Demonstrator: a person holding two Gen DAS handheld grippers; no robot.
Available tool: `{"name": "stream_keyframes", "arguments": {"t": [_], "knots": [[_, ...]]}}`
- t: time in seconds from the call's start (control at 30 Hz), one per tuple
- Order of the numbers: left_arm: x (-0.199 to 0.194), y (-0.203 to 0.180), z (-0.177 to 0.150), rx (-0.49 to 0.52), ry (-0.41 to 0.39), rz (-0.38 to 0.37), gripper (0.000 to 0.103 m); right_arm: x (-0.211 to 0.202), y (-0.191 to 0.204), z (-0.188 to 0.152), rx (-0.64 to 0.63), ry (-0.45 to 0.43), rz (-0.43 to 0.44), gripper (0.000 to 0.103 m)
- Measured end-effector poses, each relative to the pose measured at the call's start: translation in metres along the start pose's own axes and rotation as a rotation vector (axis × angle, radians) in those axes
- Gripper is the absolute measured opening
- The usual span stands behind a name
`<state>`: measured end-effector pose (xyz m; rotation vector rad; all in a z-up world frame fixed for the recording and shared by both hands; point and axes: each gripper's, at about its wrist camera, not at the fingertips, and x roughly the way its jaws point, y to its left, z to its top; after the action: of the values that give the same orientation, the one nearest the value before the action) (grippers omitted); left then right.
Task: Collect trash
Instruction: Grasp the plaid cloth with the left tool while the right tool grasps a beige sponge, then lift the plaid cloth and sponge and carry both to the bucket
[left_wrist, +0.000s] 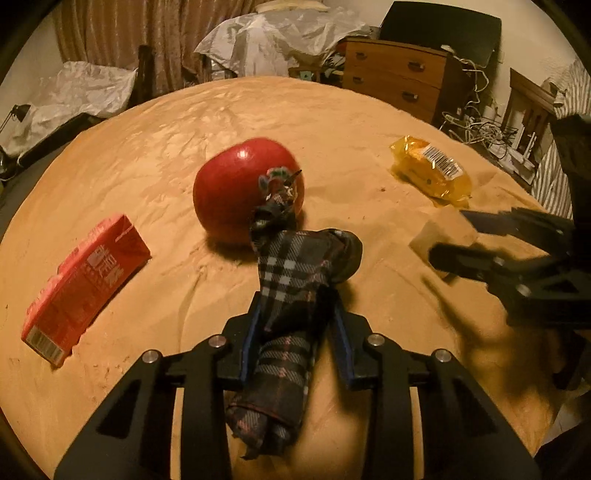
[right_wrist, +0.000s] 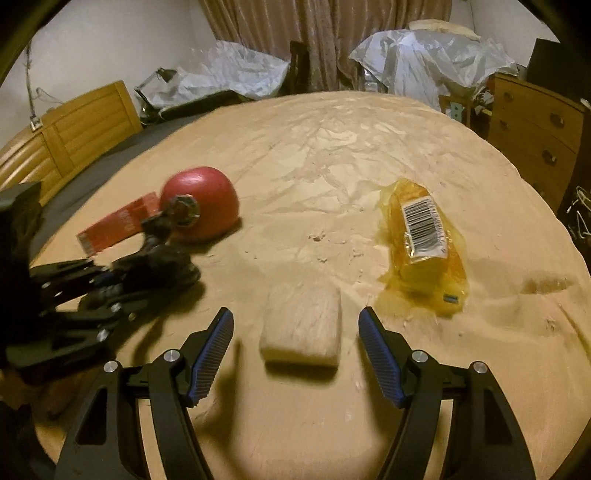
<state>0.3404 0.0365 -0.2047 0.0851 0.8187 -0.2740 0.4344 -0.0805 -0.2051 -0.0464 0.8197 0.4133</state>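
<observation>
On the table, my left gripper (left_wrist: 295, 325) has its jaws clamped on the soft, light plaid cloth roll (left_wrist: 291, 280) mid-length. My right gripper (right_wrist: 295, 343), jaws apart and untouching, straddles the pale squashy block (right_wrist: 301, 325); squeeze its long sides.

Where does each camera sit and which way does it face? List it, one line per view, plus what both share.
Left wrist: on the left gripper, looking down along its jaws, shut on a plaid folded umbrella; right gripper enters at right.
Right wrist: on the right gripper, jaws open astride a pale block; left gripper shows at left.
Shared: red apple, yellow packet, red carton, tan cloth.
</observation>
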Motion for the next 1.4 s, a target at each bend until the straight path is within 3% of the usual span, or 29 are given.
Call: {"name": "stream_keyframes", "arguments": {"t": [0.27, 0.43, 0.67, 0.93, 1.4], "knots": [[0.009, -0.009, 0.004, 0.031, -0.011, 0.047, 0.040, 0.022, 0.005, 0.000, -0.024, 0.039, -0.049, 0.048], [0.006, -0.009, 0.004, 0.040, -0.017, 0.059, 0.030, 0.022, 0.004, 0.000, -0.025, 0.029, -0.055, 0.045], [-0.009, -0.017, 0.001, 0.056, -0.038, 0.082, 0.028, 0.001, 0.007, -0.005, -0.027, -0.011, -0.059, 0.044], [-0.066, -0.031, -0.001, 0.023, -0.120, 0.087, 0.028, -0.066, 0.020, -0.024, -0.026, -0.101, -0.053, 0.044], [-0.197, -0.074, -0.028, -0.087, -0.317, 0.169, 0.028, -0.234, 0.062, -0.077, -0.023, -0.346, -0.041, 0.044]]}}
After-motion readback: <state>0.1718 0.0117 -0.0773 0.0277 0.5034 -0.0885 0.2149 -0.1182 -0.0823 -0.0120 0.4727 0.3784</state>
